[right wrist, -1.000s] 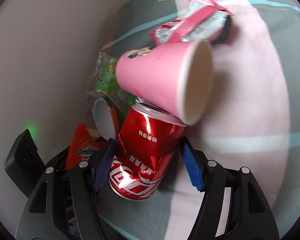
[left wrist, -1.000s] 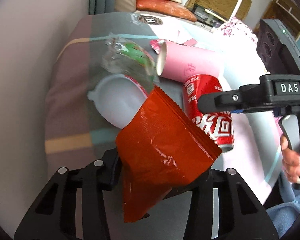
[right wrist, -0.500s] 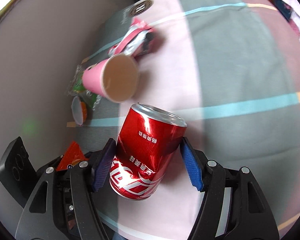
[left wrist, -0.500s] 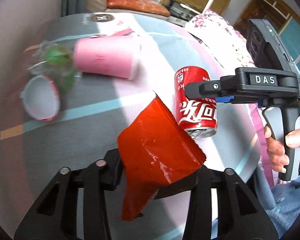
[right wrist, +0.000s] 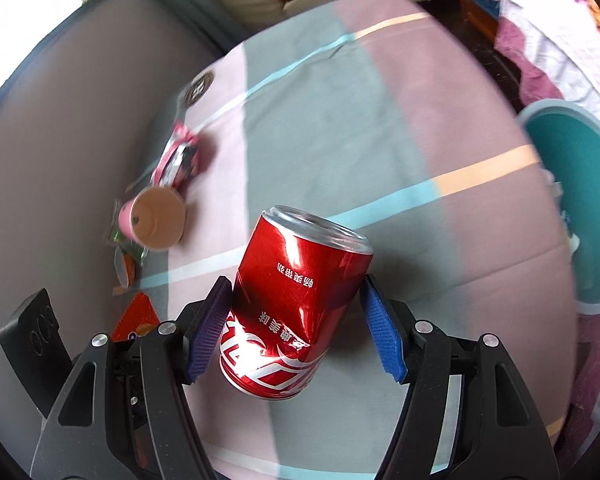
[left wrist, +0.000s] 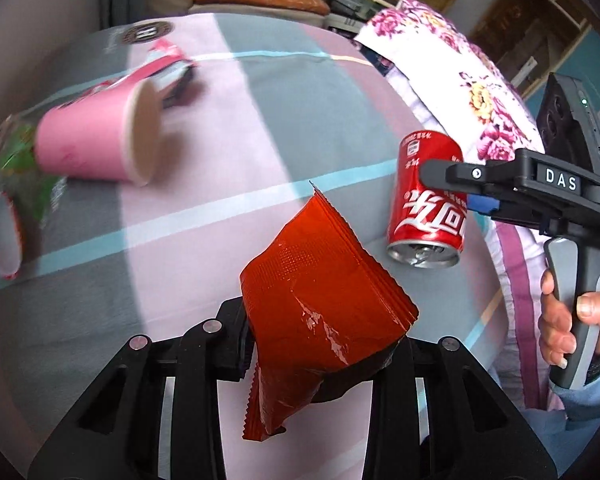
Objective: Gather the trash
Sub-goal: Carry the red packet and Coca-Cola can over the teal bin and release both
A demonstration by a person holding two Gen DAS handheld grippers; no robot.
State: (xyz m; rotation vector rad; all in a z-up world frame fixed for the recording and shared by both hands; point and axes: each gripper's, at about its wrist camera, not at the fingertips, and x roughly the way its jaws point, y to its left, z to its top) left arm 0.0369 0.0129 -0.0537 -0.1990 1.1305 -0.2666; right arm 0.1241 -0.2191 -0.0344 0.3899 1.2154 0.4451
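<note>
My left gripper [left wrist: 320,336] pinches a crumpled orange-red snack bag [left wrist: 324,296] by its lower part, and its jaws are closing on it. The bag hangs clear of the striped bedspread [left wrist: 260,120]. My right gripper [right wrist: 296,320] is shut on a dented red cola can [right wrist: 296,292], blue pads against both its sides. In the left wrist view the same can [left wrist: 428,208] hangs mouth down at the right, with a person's hand [left wrist: 572,320] on the handle. A pink paper cup [left wrist: 88,148] lies on its side at the left, mouth toward me.
A pink wrapper [left wrist: 168,60], a green clear wrapper [left wrist: 20,160] and a white round lid [left wrist: 0,236] lie around the cup. A teal round bin [right wrist: 572,200] stands beyond the bed's right edge. A floral quilt [left wrist: 460,80] lies at the far right.
Both grippers have swung right across the bed with the bag and the can, away from the cup and wrappers. The teal bin has come into the right wrist view.
</note>
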